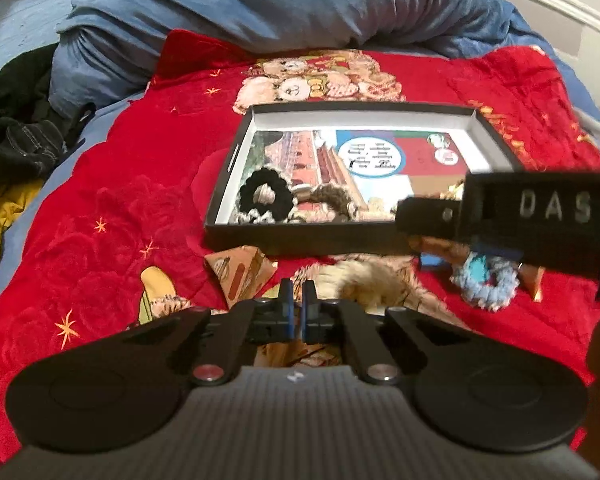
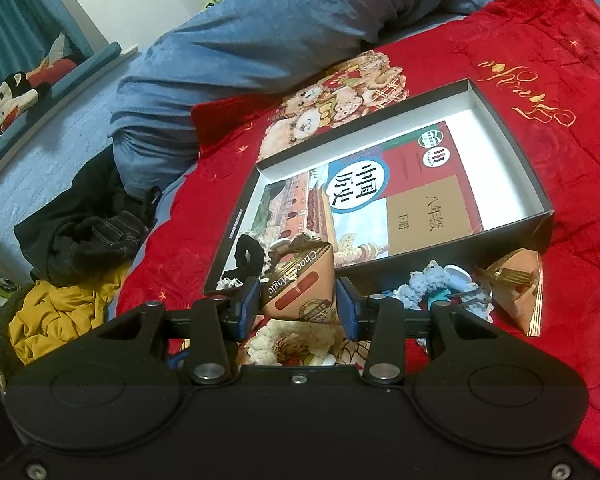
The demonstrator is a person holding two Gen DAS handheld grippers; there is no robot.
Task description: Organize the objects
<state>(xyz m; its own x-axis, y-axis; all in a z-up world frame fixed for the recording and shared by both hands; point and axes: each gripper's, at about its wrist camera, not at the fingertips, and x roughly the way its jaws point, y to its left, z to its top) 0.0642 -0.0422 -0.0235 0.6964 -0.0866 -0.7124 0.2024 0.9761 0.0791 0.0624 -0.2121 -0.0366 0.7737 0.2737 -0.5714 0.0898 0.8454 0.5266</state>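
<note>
Under everything I see a red blanket point(image 2: 520, 152) printed with teddy bears point(image 2: 340, 96) and gold script. Beyond it lies a rumpled blue duvet point(image 1: 300, 4). Off to my left, black clothes point(image 2: 88, 232) are heaped on the blue sheet point(image 2: 52, 148), touching a crumpled mustard-yellow garment point(image 2: 60, 316) just below them. Further back, a black-and-white stuffed toy point(image 2: 14, 94) rests on a blue ledge beside a teal curtain point(image 2: 8, 20).

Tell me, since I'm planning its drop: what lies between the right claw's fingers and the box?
A brown Choco Magic packet sits between the right claw fingers, overlapping the box near rim, in the right wrist view.
</note>
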